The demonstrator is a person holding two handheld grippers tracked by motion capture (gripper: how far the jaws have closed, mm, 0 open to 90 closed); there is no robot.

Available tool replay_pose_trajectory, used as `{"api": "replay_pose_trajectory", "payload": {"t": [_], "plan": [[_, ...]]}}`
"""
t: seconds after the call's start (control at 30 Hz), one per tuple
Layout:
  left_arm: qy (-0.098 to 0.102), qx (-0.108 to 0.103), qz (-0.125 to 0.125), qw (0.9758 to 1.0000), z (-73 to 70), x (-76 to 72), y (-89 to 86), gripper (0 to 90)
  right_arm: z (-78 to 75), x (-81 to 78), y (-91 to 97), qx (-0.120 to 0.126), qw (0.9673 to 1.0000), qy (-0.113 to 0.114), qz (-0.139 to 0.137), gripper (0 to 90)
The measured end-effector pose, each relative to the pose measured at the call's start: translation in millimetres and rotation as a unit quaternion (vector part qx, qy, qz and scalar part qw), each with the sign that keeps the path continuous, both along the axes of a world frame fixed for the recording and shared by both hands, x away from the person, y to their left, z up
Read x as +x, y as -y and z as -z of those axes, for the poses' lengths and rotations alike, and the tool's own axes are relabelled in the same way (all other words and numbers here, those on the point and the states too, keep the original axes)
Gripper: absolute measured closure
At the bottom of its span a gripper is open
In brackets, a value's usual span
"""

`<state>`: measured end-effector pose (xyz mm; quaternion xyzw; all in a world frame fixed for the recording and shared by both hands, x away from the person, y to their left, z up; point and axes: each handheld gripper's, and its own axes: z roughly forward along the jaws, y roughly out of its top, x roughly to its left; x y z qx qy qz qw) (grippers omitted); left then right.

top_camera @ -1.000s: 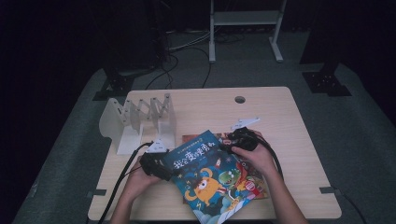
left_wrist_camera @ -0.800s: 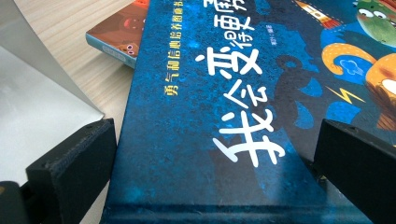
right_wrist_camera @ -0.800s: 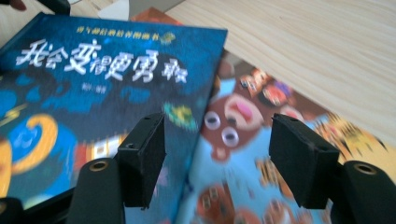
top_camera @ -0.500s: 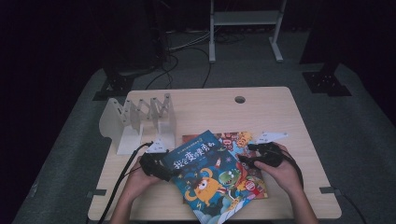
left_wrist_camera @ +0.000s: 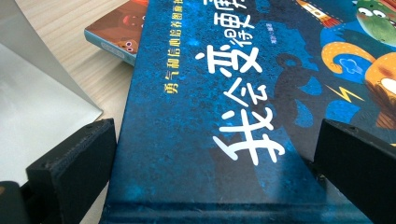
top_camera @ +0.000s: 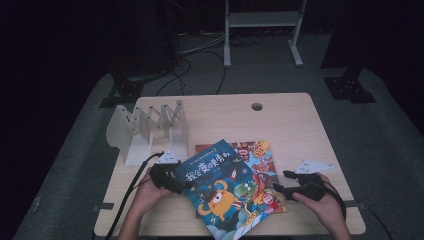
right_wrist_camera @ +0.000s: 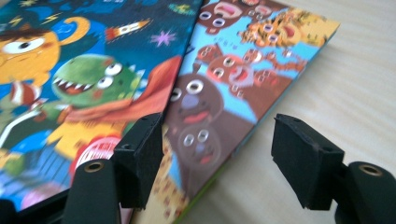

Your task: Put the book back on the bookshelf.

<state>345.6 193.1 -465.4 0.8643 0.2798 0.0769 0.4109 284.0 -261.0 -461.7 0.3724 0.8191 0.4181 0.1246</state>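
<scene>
A blue picture book (top_camera: pixel 222 192) lies tilted on top of a second book with brown cartoon animals (top_camera: pixel 257 155). My left gripper (top_camera: pixel 167 179) rests at the blue book's left edge. In the left gripper view its jaws (left_wrist_camera: pixel 215 154) stand wide, one beside the blue book (left_wrist_camera: pixel 224 116) and one over its cover, not pressing it. My right gripper (top_camera: pixel 281 181) is at the books' right side, pointing left. Its jaws (right_wrist_camera: pixel 219 135) have just been opening and are parted. The lower book's (right_wrist_camera: pixel 224 93) edge runs between them, unpinched.
A white folding book rack (top_camera: pixel 150 130) stands at the table's (top_camera: pixel 280 120) back left, close to my left hand. A round cable hole (top_camera: pixel 257 106) sits near the far edge. A black cable (top_camera: pixel 132 192) trails off the front left.
My right gripper has moved from the books' upper middle out to their right side and nearer the front edge. The left gripper and both books have stayed put.
</scene>
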Motion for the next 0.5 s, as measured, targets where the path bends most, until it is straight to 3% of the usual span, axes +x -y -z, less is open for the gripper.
{"api": "replay_pose_trajectory", "payload": {"t": [0.17, 0.5], "plan": [[-0.001, 0.000, 0.000, 1.0000, 0.0, 0.1, -0.1, 0.0, 3.2, -18.5, 7.8, -0.003, 1.0000, 0.000, -0.002, 32.0], [-0.001, -0.001, 0.000, 1.0000, 0.3, 0.2, -0.3, 0.0, 8.9, -40.5, 7.6, -0.014, 0.9998, -0.004, -0.013, 32.0]]}}
